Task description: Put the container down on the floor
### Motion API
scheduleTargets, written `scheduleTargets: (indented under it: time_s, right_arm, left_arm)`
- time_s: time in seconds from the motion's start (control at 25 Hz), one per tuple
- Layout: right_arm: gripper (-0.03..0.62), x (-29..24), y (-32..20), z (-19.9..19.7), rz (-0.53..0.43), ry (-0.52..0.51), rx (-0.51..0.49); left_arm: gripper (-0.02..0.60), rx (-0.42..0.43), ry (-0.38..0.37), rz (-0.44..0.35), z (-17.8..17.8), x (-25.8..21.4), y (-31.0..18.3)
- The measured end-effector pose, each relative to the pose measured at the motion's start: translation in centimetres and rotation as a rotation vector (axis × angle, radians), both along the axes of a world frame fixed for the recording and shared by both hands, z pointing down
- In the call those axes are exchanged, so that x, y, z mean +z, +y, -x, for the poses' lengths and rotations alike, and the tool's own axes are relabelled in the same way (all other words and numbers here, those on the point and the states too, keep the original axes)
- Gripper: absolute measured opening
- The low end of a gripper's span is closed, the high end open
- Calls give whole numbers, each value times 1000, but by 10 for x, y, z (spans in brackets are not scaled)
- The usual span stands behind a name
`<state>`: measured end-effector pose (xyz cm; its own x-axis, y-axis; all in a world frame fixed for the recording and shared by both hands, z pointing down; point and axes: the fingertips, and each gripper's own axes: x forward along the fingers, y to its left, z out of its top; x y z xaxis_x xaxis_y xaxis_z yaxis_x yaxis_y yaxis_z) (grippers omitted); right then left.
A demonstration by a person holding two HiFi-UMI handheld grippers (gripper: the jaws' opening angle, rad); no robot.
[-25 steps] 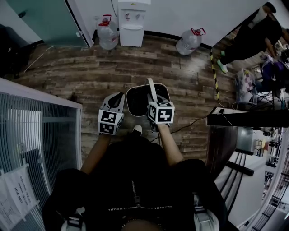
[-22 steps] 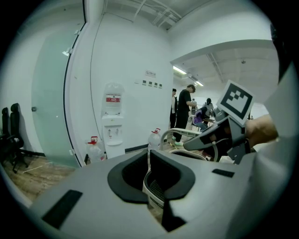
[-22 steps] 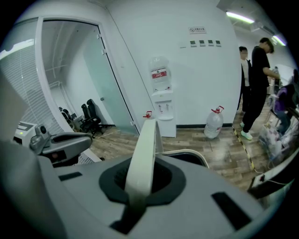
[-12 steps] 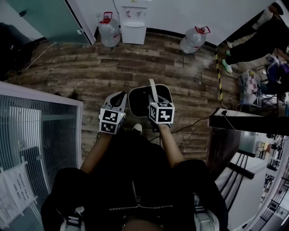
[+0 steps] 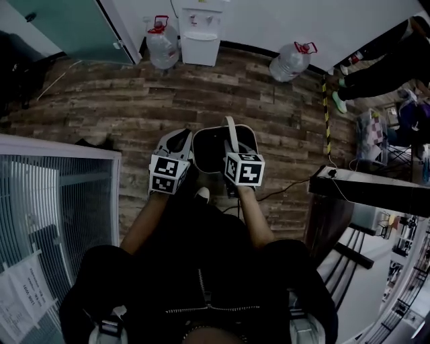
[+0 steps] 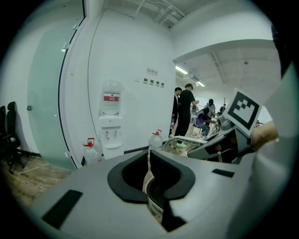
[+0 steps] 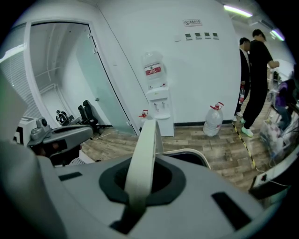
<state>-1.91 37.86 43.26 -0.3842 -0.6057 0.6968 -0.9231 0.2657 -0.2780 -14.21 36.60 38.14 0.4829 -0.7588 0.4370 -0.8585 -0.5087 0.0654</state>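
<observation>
A wood-plank floor (image 5: 134, 107) is stretching wide and open ahead toward a white wall (image 5: 269, 20). A ribbed glass partition (image 5: 54, 201) is closing off the left side, and a dark table (image 5: 376, 185) is jutting in from the right. A water dispenser (image 5: 201, 33) is standing against the wall between two bottles (image 5: 162, 44) (image 5: 290, 62). The dark container (image 5: 209, 151) is hanging over the floor just off the table's left end; whether its base is touching the boards cannot be told. The left gripper (image 5: 180, 141) is clamping its left rim. The right gripper (image 5: 234, 156) is clenching around its upright white handle (image 5: 230, 131).
</observation>
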Motion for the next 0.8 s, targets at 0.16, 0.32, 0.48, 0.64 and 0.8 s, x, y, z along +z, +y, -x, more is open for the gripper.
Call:
scheduleTargets:
  time_s: [0.16,0.32,0.48,0.64,0.8]
  right_arm:
    - [14,-3,-34,3,-13,5,17]
    - [14,-4,-70,7,-17,18,34]
    - [14,-8,-107,12,-17,27,65]
    - [14,-9,-140,19,-21,32,98]
    - [14,-11,-167,25,-25,33,129]
  left_arm:
    - [26,17,12,-5,0,1,-40]
    - [26,38,30,-19,2,-4,-83]
    - [26,59,41,-20,8,-7,-123]
    - [26,78,45,-21,18,-8,-158]
    - [26,103,44,-20,27,-5,-185]
